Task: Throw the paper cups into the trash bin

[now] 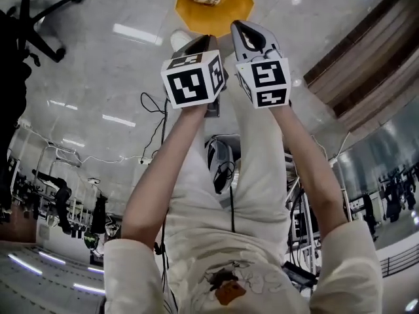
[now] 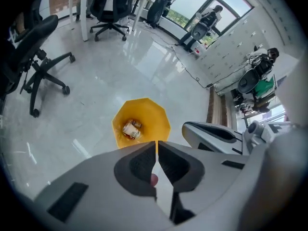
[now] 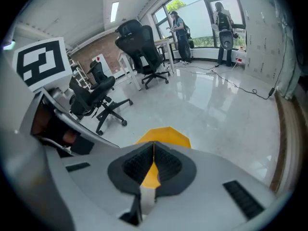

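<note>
A person holds two tongs side by side above a glossy grey floor [image 2: 96, 81]. The left tongs [image 2: 156, 146] are closed tip to tip with nothing between them. The right tongs [image 3: 153, 146] are likewise closed and empty. Just beyond both tips stands an open yellow trash bin [image 2: 156, 121], and crumpled paper cups [image 2: 131, 130] lie inside it. Black office chairs [image 2: 33, 61] stand well apart from it.

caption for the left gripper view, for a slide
Shut, empty left gripper pointing down at the yellow bin, with crumpled cups inside.
</note>
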A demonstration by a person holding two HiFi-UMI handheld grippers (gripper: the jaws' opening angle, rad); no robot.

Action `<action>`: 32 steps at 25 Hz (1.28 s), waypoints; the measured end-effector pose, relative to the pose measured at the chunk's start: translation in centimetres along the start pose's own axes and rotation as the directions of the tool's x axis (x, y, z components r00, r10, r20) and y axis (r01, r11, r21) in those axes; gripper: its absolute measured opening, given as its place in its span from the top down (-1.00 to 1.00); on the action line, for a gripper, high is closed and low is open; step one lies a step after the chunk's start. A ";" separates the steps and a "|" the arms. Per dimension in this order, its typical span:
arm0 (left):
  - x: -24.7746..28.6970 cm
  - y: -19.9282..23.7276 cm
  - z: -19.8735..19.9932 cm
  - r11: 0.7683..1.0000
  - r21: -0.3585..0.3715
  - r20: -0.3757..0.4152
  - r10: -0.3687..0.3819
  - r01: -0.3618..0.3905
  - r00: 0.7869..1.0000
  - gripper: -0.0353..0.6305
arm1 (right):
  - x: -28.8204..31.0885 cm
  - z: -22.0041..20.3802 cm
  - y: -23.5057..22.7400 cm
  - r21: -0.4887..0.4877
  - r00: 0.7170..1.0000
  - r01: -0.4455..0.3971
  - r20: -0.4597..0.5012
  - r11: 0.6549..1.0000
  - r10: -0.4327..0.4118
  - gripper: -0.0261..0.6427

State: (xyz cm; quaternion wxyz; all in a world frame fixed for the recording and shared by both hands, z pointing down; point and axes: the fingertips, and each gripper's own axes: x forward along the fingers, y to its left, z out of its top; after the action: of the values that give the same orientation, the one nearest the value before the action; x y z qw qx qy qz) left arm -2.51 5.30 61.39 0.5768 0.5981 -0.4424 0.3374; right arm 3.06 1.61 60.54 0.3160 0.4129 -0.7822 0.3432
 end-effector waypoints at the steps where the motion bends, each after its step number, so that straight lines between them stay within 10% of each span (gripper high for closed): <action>1: -1.8 -0.7 0.2 1.000 0.002 0.010 -0.005 0.005 1.000 0.85 | -1.4 1.0 0.6 0.001 1.000 -0.002 0.008 1.000 0.002 0.90; 18: -32.8 -15.4 2.8 0.978 0.202 0.238 -0.109 0.060 0.965 0.88 | -29.8 17.2 9.7 -0.005 0.986 0.006 0.165 1.000 -0.005 0.90; 26: -48.8 -18.6 3.8 0.938 0.344 0.404 -0.194 0.048 0.894 0.88 | -41.4 23.4 15.6 -0.091 0.968 0.005 0.248 0.996 0.017 0.90; 32: -51.2 -16.8 4.9 0.908 0.418 0.500 -0.253 0.025 0.828 0.88 | -40.5 23.3 18.5 -0.217 0.963 -0.024 0.256 0.976 0.080 0.90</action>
State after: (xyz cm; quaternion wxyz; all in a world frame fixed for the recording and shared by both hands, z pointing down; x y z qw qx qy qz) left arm -7.13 6.70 7.52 0.3187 0.8035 -0.4648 0.1919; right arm 0.79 8.20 10.76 0.2424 0.3980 -0.8599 0.2083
